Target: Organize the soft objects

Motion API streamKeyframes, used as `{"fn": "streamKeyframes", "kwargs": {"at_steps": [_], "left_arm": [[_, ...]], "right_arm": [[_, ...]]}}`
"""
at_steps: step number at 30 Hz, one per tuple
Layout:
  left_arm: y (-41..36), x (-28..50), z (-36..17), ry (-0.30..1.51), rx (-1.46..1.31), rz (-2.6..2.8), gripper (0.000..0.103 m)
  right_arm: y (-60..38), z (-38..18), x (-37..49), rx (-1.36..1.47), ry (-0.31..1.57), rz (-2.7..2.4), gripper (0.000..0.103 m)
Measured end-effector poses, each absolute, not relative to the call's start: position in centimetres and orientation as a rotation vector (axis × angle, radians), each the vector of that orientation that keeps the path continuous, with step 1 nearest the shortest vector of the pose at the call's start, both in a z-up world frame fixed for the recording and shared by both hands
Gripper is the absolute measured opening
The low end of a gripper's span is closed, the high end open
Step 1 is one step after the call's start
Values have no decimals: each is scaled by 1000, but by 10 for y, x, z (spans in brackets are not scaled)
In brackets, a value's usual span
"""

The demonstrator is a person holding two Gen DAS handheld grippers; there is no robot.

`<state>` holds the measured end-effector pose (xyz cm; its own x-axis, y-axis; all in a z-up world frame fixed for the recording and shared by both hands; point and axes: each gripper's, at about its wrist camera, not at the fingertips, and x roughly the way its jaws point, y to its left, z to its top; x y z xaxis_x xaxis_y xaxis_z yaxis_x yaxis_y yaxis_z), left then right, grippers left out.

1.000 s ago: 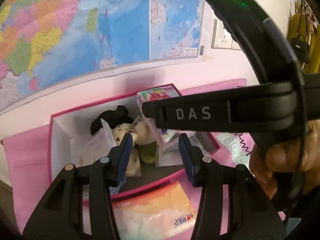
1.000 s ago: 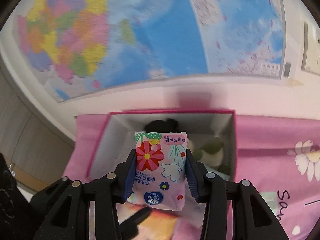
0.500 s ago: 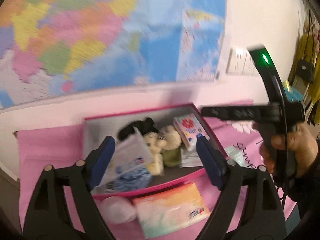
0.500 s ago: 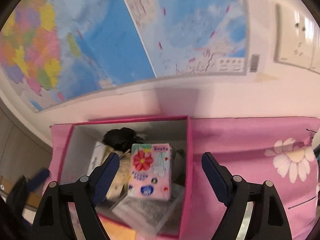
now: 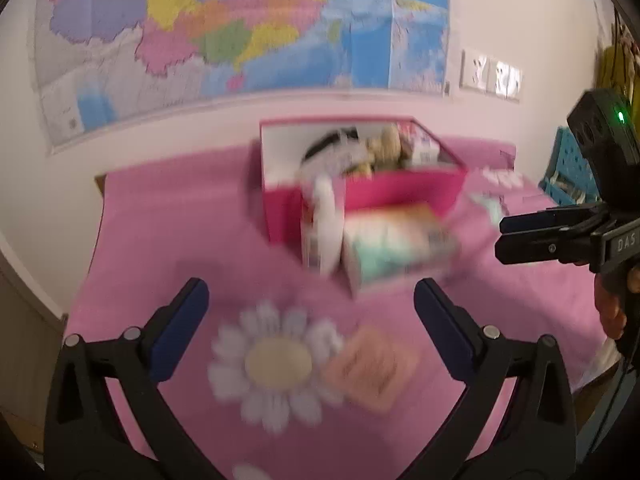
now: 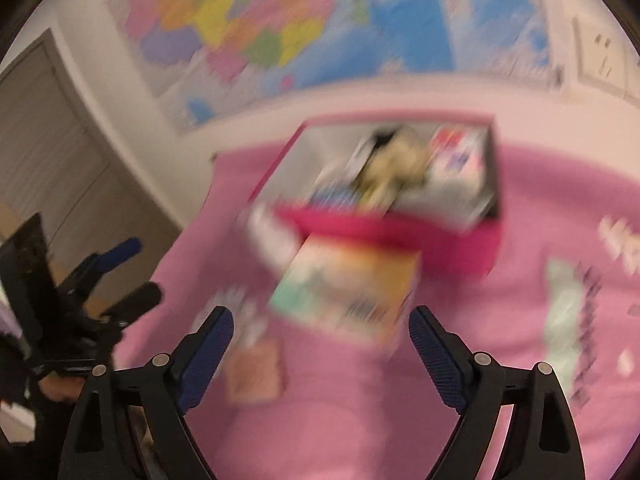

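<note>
Pink box (image 5: pixel 400 194): plush toy (image 5: pixel 384 146), tissue packs | both jaws just opened, empty

cloth (image 5: pixel 168 240): pink, printed with white daisies with beige centres
box (image 5: pixel 400 194): magenta outside, pale grey-white inside
tissue pack (image 6: pixel 352 288): mint, orange and white
square pad (image 5: pixel 372 368): peach
wall map (image 5: pixel 224 24): blue sea, pastel multicoloured regions
gripper pads (image 5: pixel 180 332): dark blue
</note>
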<state>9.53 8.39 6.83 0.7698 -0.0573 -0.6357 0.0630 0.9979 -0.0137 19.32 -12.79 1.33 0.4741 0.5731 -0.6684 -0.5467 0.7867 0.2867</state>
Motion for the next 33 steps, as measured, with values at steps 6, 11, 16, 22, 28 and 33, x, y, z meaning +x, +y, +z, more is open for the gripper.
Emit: {"fn": "streamKeyframes", "kwargs": {"at_steps": [6, 11, 16, 22, 28, 33], "left_arm": [[73, 64, 25, 740, -55, -98, 103], [52, 66, 4, 782, -29, -101, 103], [42, 71, -12, 831, -20, -91, 103], [42, 74, -25, 873, -25, -86, 103], [34, 80, -40, 905, -6, -88, 103], [32, 87, -39, 905, 5, -83, 103]], "right_arm": [[-110, -37, 164, 68, 953, 769, 91], [-98, -64, 183, 141, 1048, 800, 88], [-85, -79, 192, 153, 1100, 822, 87], [-79, -94, 201, 165, 1152, 827, 84], [-72, -97, 204, 171, 1166, 846, 67], [-65, -99, 205, 169, 1179, 876, 61]]}}
